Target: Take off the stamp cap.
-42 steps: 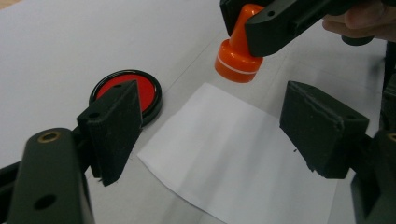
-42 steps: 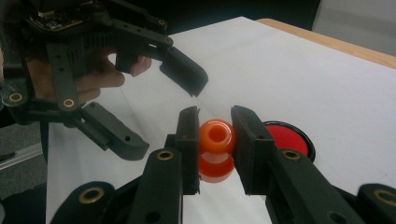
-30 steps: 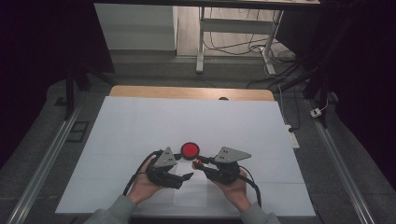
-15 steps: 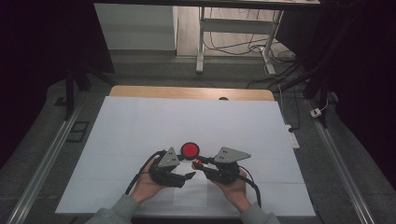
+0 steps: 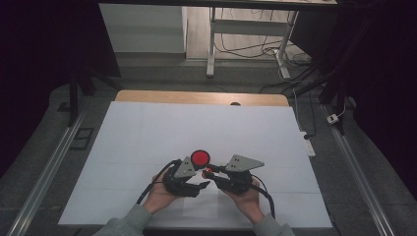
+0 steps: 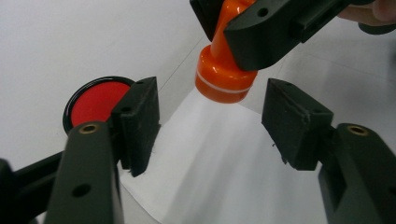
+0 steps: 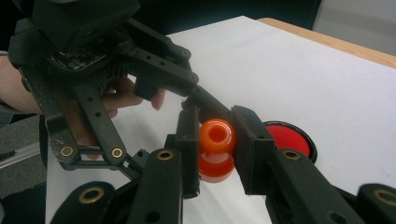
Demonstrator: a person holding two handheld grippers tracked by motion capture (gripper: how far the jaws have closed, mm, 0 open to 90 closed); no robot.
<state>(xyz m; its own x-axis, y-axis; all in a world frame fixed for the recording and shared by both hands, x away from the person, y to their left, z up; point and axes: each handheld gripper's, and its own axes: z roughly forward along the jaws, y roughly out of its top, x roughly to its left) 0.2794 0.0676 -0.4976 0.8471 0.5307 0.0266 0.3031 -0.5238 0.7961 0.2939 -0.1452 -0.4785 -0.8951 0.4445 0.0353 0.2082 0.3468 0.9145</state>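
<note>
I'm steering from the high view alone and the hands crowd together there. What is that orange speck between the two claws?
Observer: An orange stamp with a knob handle; the right claw is shut on the handle.
Operator: Which way does its wide end face?
Observer: Toward the left claw, as the left gripper view shows; a pale band rings that wide end.
Operator: Has the left claw taken hold?
Observer: No. Its jaws have just been closing, but they stand open either side of the wide end, apart from it.
Operator: And the red disc?
Observer: A red ink pad in a black rim, lying flat on the white sheet.
</note>
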